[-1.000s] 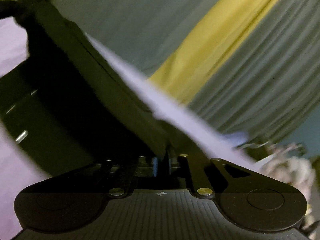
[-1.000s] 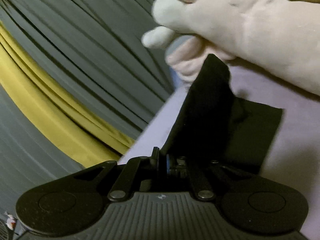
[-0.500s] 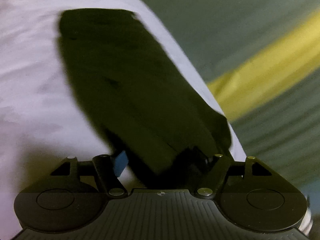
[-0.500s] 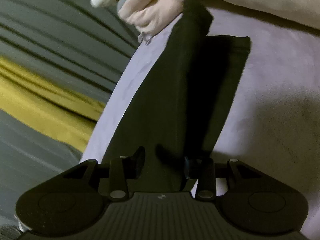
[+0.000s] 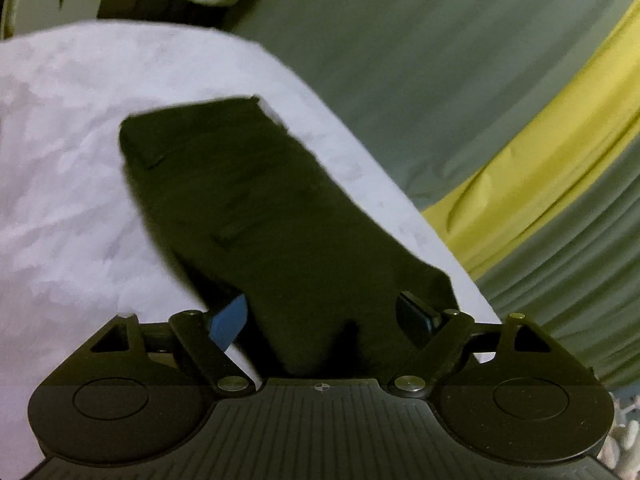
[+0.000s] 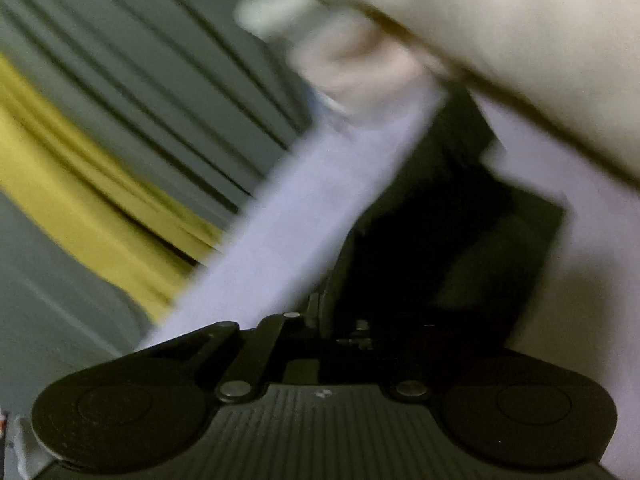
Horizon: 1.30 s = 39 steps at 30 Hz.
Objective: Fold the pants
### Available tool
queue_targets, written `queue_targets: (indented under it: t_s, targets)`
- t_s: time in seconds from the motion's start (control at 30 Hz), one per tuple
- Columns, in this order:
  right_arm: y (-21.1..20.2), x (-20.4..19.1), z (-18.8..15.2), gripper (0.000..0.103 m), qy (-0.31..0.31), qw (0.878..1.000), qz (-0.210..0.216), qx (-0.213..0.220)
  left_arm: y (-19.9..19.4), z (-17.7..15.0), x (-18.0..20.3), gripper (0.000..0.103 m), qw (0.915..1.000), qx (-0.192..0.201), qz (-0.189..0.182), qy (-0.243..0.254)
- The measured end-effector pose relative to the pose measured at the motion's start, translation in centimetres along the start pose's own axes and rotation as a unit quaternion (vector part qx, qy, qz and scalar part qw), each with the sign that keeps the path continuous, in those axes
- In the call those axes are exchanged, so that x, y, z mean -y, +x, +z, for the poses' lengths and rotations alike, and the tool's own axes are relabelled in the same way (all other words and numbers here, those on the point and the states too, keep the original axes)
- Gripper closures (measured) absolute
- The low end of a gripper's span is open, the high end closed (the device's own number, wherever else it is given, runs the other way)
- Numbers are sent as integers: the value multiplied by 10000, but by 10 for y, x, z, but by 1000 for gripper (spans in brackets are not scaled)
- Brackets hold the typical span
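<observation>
- Pants point(image 5: 256, 216), dark and folded, lie on the pale lilac sheet point(image 5: 60, 200), stretching from my left gripper point(image 5: 320, 312) away to the far edge.
- Left fingers are spread wide; blue pads point(image 5: 228, 320) sit either side of the near end of the cloth, not pinching it.
- Right gripper point(image 6: 320, 312): the view is blurred, but the fingers look pressed together on a raised fold of the pants.
- Gloved hand point(image 6: 440, 32) hangs above the far end in that view.
- Grey curtain point(image 5: 440, 60) with a yellow stripe point(image 5: 540, 160) hangs beyond the sheet on the right.
</observation>
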State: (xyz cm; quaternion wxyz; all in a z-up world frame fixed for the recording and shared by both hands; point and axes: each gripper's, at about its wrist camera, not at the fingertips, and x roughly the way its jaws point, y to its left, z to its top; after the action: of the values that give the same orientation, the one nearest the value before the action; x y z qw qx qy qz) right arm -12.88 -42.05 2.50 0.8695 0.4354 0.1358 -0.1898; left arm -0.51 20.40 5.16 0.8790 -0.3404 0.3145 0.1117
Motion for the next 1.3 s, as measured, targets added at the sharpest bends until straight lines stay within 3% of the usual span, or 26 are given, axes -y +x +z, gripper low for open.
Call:
queue_targets:
  t_s: [0.07,0.13,0.17,0.2,0.23,0.3,0.33,0.47,0.57,0.67,0.7,0.8,0.9,0.93,1.0,1.1,1.13,1.2,1.3]
  targets:
    - [-25,-2,9,99,133,9956,790,496,-5,-4,9,17,9996,262,-50,13]
    - [-43,2,12,99,-63,9931,806,844,-19,-5,12,17,9983,525,-163,179]
    - [-44,9,12,98,-199,9944,625,823,-23,-6,19,17,9970,679,-112,356]
    - [-41,17,10,90,-350,9966,307,687,-37,-9,21,17,9952,834,15,521]
    - [-33,26,6,83,-557,9975,-284,334,-40,-11,28,16,9920,1008,73,760]
    - [-19,43,-2,55,-755,9899,-1127,-409,-46,-9,40,14,9874,1064,33,1175]
    - [-19,53,-8,52,-757,9864,-1327,-611,-44,-9,46,14,9859,1011,68,1335]
    - [-42,72,-18,39,-329,9884,-1452,-294,-22,-11,60,13,9865,614,-137,1511]
    - [-48,64,-16,39,-195,9852,-1701,-89,-1,-20,76,13,9846,430,-242,1677]
    - [-44,33,-18,39,-634,9625,-2593,493,17,-33,94,13,9779,469,-318,2014]
    - [-48,25,-19,38,-759,9586,-2648,730,24,-37,100,13,9750,480,-276,2151]
    - [-49,7,-29,30,-956,9670,-2148,982,50,-44,120,13,9649,373,-215,2590]
    - [-37,-2,-49,27,-1094,9774,-1649,745,83,-51,133,13,9564,88,-120,2916]
    - [-30,-2,-55,27,-1069,9781,-1663,646,98,-55,137,14,9506,-91,-2,3103]
    - [-22,3,-62,27,-897,9798,-1738,423,131,-64,144,18,9306,-338,590,3595]
    - [-17,11,-61,27,-837,9805,-1760,248,161,-72,146,1,9180,-248,825,3871]
    - [-21,12,-60,27,-887,9808,-1715,266,167,-73,147,0,9154,-156,894,3922]
    - [-23,16,-57,27,-898,9814,-1676,249,175,-70,147,0,9192,-53,822,3850]
    - [-34,31,-49,27,-456,9861,-1567,311,168,-62,146,0,9360,-87,808,3426]
